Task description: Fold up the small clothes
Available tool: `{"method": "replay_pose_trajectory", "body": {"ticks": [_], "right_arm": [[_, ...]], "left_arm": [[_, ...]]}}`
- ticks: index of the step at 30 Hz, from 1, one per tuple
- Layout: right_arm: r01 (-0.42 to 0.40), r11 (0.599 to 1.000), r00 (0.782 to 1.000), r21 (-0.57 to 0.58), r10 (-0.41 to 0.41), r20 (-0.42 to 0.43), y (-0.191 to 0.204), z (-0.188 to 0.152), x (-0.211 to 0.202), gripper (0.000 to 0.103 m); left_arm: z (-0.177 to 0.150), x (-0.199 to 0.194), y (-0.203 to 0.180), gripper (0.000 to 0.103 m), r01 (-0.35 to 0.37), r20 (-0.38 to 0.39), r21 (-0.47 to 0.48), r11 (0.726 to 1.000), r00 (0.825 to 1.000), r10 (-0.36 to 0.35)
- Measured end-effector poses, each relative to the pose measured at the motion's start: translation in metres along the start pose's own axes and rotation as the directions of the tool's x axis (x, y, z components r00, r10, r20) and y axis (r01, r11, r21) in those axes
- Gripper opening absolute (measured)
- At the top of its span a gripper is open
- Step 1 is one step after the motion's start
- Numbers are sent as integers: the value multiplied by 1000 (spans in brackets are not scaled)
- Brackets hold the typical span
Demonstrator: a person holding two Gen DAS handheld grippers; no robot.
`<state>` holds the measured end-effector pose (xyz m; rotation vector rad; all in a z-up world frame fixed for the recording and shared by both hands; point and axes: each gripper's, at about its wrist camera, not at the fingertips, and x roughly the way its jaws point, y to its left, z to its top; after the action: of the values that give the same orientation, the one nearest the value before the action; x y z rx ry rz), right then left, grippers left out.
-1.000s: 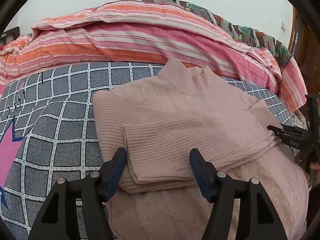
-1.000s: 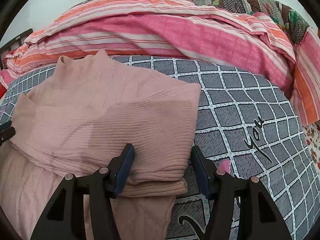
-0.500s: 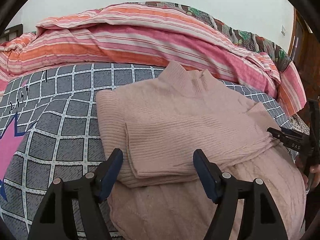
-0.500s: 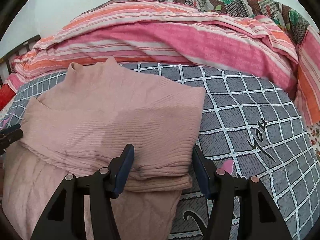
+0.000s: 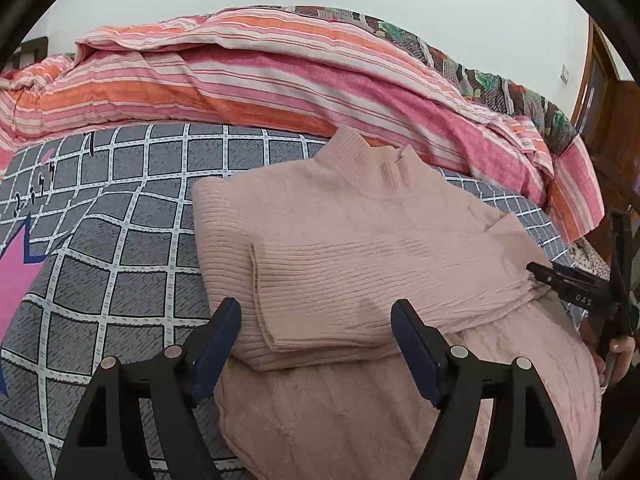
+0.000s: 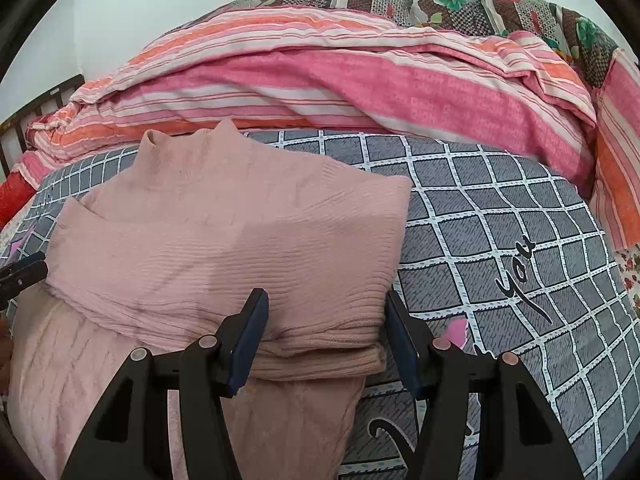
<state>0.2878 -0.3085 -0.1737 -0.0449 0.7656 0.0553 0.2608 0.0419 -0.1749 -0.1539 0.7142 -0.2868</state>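
Observation:
A pink knit sweater [image 5: 360,256] lies on the grey checked bedspread [image 5: 120,264], collar away from me, both sleeves folded across the chest. It also shows in the right wrist view [image 6: 224,240]. My left gripper [image 5: 316,332] is open and empty, just above the folded left sleeve cuff. My right gripper [image 6: 324,328] is open and empty, its fingers either side of the folded right edge of the sweater. The right gripper also shows at the right edge of the left wrist view [image 5: 576,292].
A rolled pink and orange striped quilt [image 5: 280,76] lies along the back of the bed. A floral blanket [image 6: 440,4] lies behind it. The bedspread [image 6: 520,240] stretches to the right of the sweater. A wooden door [image 5: 612,128] stands at far right.
Both grippers have drawn back and risen a little from the sweater. The left gripper's jaws have opened wider. The sweater has not moved.

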Motion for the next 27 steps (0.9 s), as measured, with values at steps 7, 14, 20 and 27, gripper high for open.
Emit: {"method": "replay_pose_trajectory", "body": {"ticks": [7,14,20,27], "right_arm": [[-16,999,1000,30,16,4,-5,-1,-2,57],[-4,999,1000,43,4,8,-7,2,-5,58],[-43,994,998,103,47,-32,-13,-10,-33,58],[-133,981,985,142,147,-95,-15,-69,-73,58]], "left_arm": [[0,-1,4,76,12,11,-28,1000,1000,-12],[-3,-5,15,76,10,4,-114,993,1000,-9],[-22,-24,19,76,70,-54,-149,986,995,-79],[-65,-61,21,76,222,-24,-236,946,972,-234]]}}
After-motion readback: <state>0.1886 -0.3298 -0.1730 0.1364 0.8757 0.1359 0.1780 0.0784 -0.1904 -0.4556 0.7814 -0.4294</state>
